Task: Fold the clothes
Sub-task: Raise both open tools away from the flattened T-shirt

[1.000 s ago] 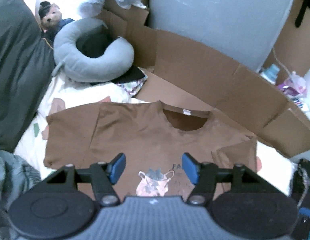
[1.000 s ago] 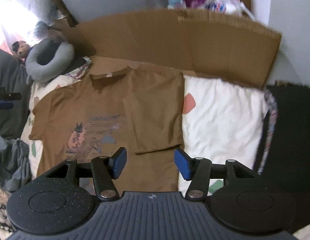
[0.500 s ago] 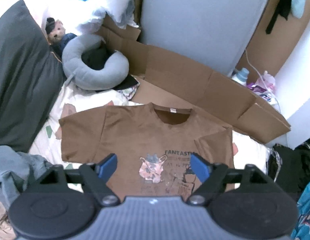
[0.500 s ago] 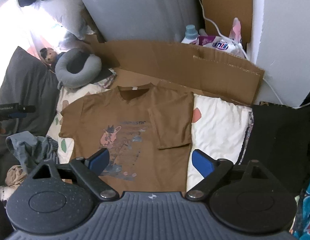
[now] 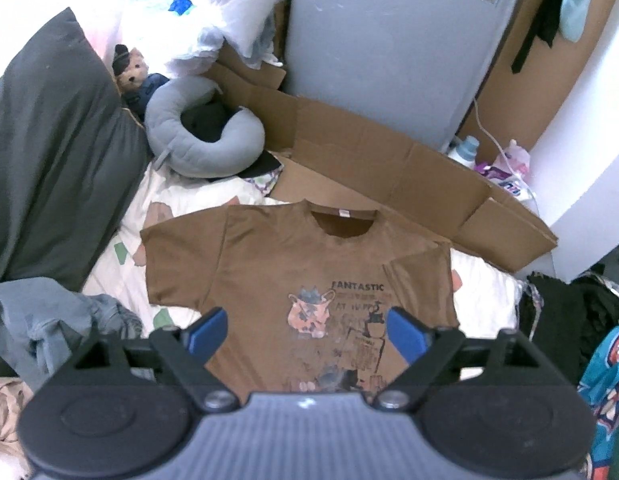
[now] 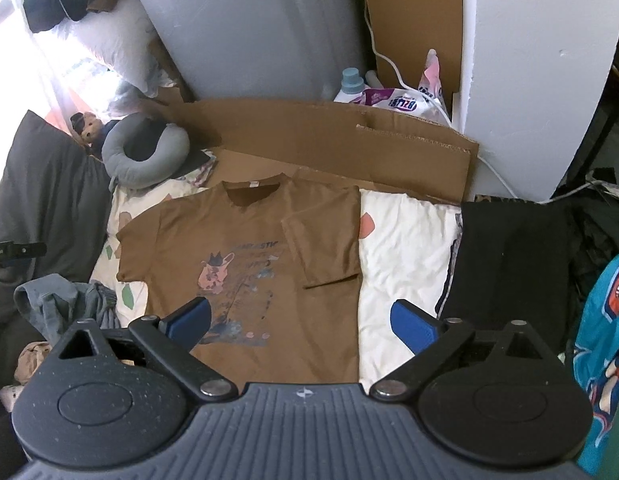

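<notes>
While both my jaws are opening over the bed (image 6: 405,240), empty, the brown T-shirt (image 5: 301,264) lies flat, its three-o'clock side folded in.

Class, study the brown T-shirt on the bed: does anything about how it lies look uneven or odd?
Yes. The brown T-shirt is lopsided: one sleeve is folded in over the chest, while the other sleeve lies spread out flat toward the dark pillow.

Patterned bed (image 6: 405,240), brown T-shirt (image 6: 261,248), neck pillow (image 6: 145,156)

A bedroom: pillow (image 5: 57,152), teddy bear (image 5: 135,76), patterned bedsheet (image 6: 405,240).
</notes>
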The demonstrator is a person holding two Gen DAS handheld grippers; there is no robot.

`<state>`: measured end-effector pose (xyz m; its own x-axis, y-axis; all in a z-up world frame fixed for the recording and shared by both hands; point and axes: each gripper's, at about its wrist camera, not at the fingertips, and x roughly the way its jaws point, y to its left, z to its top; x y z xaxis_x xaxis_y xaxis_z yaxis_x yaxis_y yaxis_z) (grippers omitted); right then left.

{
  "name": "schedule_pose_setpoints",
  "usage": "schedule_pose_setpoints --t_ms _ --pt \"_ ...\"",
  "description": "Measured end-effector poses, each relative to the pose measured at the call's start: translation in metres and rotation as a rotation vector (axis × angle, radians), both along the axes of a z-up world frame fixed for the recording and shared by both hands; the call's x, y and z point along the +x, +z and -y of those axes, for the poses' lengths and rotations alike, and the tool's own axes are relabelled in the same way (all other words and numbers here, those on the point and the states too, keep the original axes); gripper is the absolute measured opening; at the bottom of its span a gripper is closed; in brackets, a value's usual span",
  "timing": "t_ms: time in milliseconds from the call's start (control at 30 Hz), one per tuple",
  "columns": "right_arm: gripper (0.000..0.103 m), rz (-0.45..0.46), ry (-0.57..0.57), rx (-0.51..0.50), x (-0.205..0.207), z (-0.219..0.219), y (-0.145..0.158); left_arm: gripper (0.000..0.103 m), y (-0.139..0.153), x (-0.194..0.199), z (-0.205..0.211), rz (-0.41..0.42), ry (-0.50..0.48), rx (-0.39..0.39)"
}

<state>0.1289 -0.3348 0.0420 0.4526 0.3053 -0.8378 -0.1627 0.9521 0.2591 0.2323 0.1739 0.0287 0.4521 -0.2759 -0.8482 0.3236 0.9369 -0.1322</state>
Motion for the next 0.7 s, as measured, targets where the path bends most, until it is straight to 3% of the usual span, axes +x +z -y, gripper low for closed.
schedule_pose_setpoints --t_ms 200,367,700 --pt "0.099 -0.006 0.009 0.04 0.0 -0.019 0.006 0.092 0.013 -0.009 -0.017 0.023 0.006 0.004" --pt "0.099 -0.01 0.035 0.097 0.012 -0.048 -0.006 0.092 0.013 -0.011 -0.035 0.027 0.031 0.014" --pt "0.099 -0.058 0.139 0.126 0.035 -0.115 -0.072 0.093 -0.015 0.01 -0.062 0.047 0.077 0.006"
